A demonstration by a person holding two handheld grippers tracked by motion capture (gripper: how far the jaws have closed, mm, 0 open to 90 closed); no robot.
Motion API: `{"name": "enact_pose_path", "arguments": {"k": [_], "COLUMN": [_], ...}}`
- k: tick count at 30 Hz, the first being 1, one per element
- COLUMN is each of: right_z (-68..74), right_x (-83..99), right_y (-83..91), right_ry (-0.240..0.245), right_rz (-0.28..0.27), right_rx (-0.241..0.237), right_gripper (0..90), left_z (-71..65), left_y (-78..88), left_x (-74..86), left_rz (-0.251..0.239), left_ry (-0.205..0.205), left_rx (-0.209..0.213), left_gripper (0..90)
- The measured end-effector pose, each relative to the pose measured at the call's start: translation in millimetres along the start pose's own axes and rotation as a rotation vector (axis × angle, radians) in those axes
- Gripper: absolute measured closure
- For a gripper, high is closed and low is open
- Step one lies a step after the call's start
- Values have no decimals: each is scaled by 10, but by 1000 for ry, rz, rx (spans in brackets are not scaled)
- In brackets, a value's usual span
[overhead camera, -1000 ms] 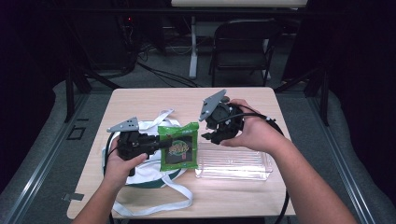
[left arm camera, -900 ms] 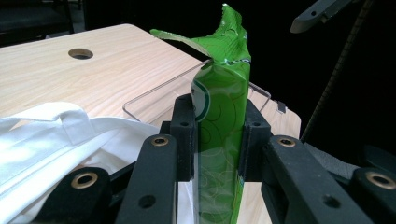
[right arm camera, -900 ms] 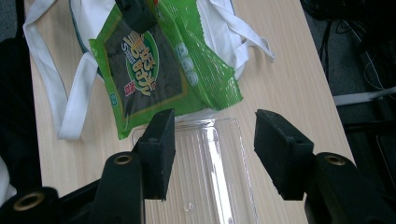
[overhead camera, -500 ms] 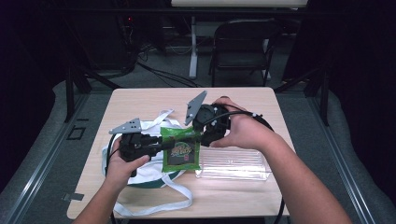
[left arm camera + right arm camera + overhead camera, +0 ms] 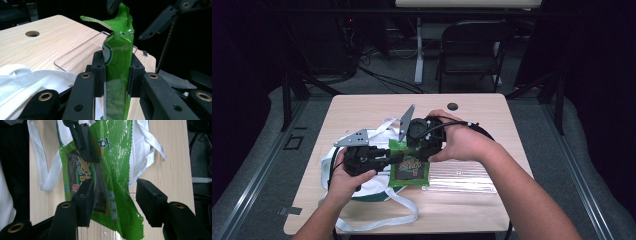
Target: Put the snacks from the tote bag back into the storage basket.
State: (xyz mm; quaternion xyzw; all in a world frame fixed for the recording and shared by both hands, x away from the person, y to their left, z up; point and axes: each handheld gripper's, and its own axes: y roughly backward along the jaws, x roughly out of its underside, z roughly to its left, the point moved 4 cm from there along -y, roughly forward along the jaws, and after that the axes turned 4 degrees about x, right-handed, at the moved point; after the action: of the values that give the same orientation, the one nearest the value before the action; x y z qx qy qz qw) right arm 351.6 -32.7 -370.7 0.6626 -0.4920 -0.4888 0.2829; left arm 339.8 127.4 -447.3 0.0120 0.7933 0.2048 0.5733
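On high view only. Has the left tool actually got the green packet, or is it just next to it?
Observer: Got it. The left tool is shut on the green packet, which stands edge-on with a pad pressing each face.
Operator: Is the right tool gripping too?
Observer: No. The right tool is open. Its jaws have just been closing, with the packet's lower part hanging between them. The pad at the right of its view stands clear of the packet's edge.
Operator: Is the packet's top intact?
Observer: The top edge is crumpled and bent over. I can't tell if it's torn open.
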Motion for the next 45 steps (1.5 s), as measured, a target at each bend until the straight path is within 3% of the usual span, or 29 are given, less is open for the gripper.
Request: {"name": "enact_pose_path", "arguments": {"k": [17, 31, 39, 45], "right_z": [62, 79, 68, 67], "right_x": [-13, 16, 0, -7], "right_y": [-144, -169, -141, -119], "right_ry": [24, -10, -3, 7], "right_rz": [55, 103, 105, 105], "right_rx": [-63, -156, -172, -167], "right_gripper": [567, 657, 743, 758], "left_z": [-54, -105, -112, -109], "left_y": [-66, -107, -100, -101], "left_x": [9, 10, 4, 3], "left_rz": [13, 25, 20, 7], "left_ry": [-26, -71, -90, -92], "left_rx": [20, 40, 29, 33], "left_gripper": [733, 734, 731, 721]}}
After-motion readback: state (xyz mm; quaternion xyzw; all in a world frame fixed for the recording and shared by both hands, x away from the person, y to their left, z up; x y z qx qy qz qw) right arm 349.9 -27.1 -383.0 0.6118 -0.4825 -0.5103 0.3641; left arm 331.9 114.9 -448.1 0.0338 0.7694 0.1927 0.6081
